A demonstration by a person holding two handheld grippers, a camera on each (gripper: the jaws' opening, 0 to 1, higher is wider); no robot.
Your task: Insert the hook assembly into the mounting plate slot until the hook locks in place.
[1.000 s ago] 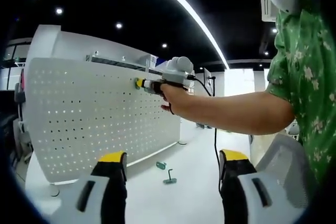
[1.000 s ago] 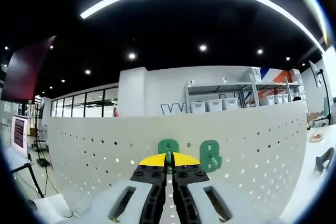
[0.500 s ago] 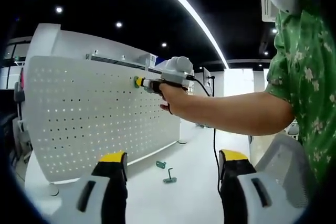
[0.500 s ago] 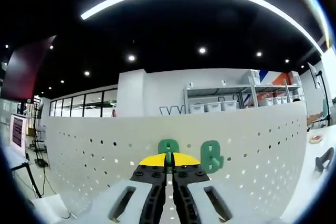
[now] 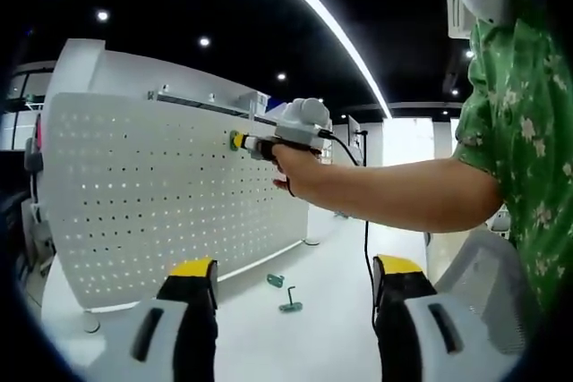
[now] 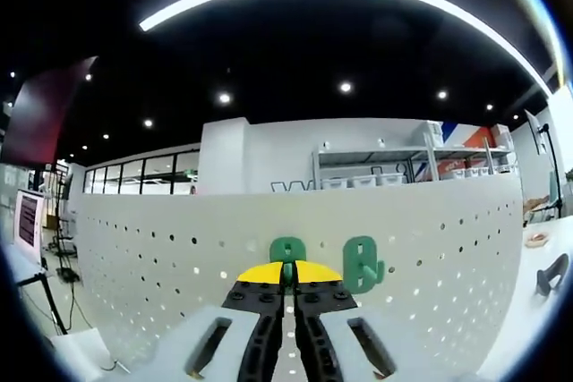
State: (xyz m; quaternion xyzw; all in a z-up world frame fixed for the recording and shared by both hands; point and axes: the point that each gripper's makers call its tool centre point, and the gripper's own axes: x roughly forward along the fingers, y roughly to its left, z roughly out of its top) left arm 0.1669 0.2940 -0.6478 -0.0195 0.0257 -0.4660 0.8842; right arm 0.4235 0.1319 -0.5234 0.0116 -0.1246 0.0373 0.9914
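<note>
Little has shifted over the last second: in the right gripper view the pegboard drifts slightly, so the mounted green hook beside the jaws sits a touch further right, while the right gripper stays pressed at the board. Its jaws are together, clamped on a green hook whose backplate meets the white pegboard directly ahead of the tips. The left gripper hangs with jaws wide apart and nothing between them; beyond them two spare hooks lie on the table. To seat it well, I judge the push should stay square to the board until the hook locks, releasing only afterwards.
</note>
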